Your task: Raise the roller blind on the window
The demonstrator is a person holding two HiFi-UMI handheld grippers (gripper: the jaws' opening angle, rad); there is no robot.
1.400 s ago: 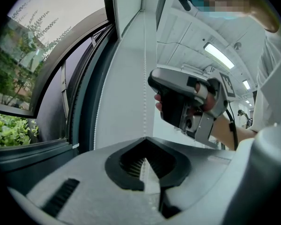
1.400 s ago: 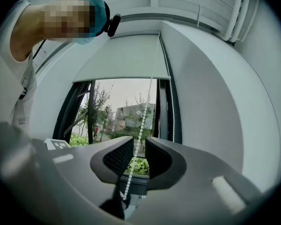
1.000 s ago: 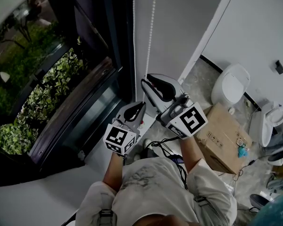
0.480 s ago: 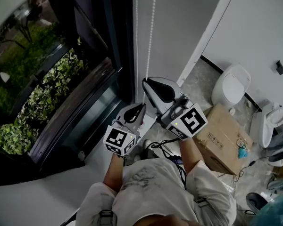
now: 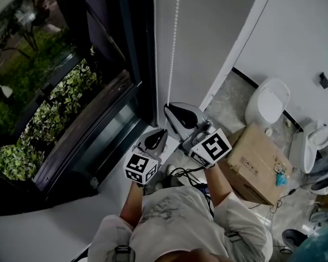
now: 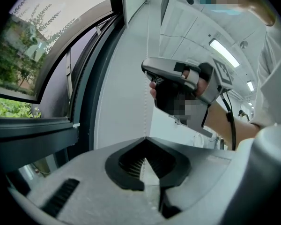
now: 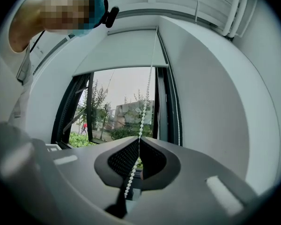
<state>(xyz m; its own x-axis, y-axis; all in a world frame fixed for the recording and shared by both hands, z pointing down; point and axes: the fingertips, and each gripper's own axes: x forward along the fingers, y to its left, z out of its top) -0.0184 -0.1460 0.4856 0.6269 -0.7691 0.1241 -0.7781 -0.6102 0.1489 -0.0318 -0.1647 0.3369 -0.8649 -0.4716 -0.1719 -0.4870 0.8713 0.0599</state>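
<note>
A white bead chain (image 5: 174, 42) hangs beside the dark window frame (image 5: 132, 64), with a second strand (image 5: 154, 31) left of it. My right gripper (image 5: 169, 109) is shut on the chain, which runs between the pads (image 7: 131, 158) and dangles below them. Just below it, my left gripper (image 5: 163, 133) has its jaw tips closed together on the same chain (image 6: 146, 102). The right gripper (image 6: 149, 73) shows above in the left gripper view. The grey roller blind (image 7: 124, 50) covers the top part of the window.
A wide sill (image 5: 60, 222) runs under the window, with green hedge (image 5: 49, 119) outside. On the floor to the right stand a cardboard box (image 5: 257, 160) and a toilet (image 5: 267, 100). Black cables (image 5: 187, 173) lie near the person's feet.
Both grippers have come down along the chain, the right one still above the left. The right gripper's jaws stood wider a second ago and are now together on the chain.
</note>
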